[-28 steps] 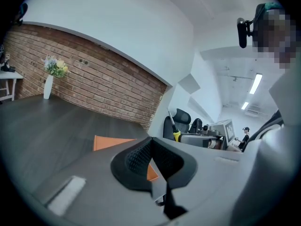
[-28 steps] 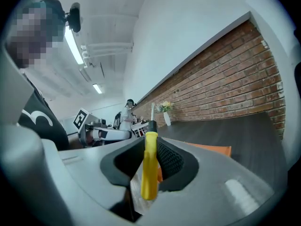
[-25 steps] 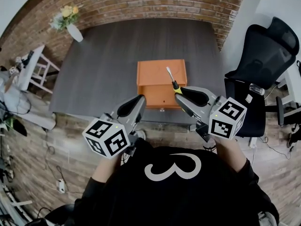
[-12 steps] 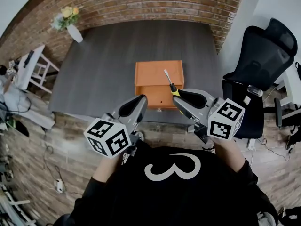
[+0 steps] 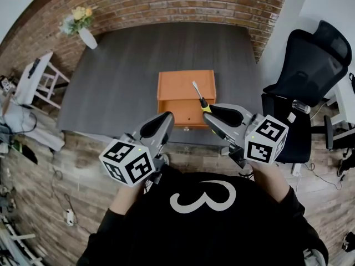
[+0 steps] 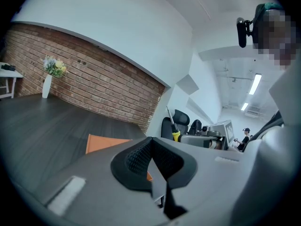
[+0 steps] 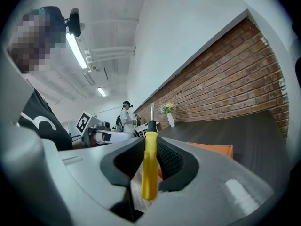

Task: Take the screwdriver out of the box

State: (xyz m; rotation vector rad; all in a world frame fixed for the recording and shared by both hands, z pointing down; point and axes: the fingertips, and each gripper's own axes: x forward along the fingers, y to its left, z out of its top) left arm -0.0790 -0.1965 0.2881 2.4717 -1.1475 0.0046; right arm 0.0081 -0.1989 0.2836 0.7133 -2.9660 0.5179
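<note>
An orange box (image 5: 186,91) stands near the front edge of the dark table (image 5: 122,71), its drawer pulled out toward me. My right gripper (image 5: 211,113) hovers just in front of the box, shut on the yellow handle of the screwdriver (image 5: 199,96). The metal shaft slants up over the box top. In the right gripper view the handle (image 7: 150,166) stands upright between the ribbed pads, with the box (image 7: 214,149) behind. My left gripper (image 5: 165,119) is held level beside it, left of the drawer, shut with nothing in it. In the left gripper view its pads (image 6: 151,160) meet, and the screwdriver (image 6: 172,125) shows at the right.
A white vase with flowers (image 5: 82,25) stands at the table's far left corner, against a brick wall (image 5: 183,4). A black office chair (image 5: 310,76) is close on the right. A white side table (image 5: 33,82) stands at the left. Cables lie on the wooden floor (image 5: 50,170).
</note>
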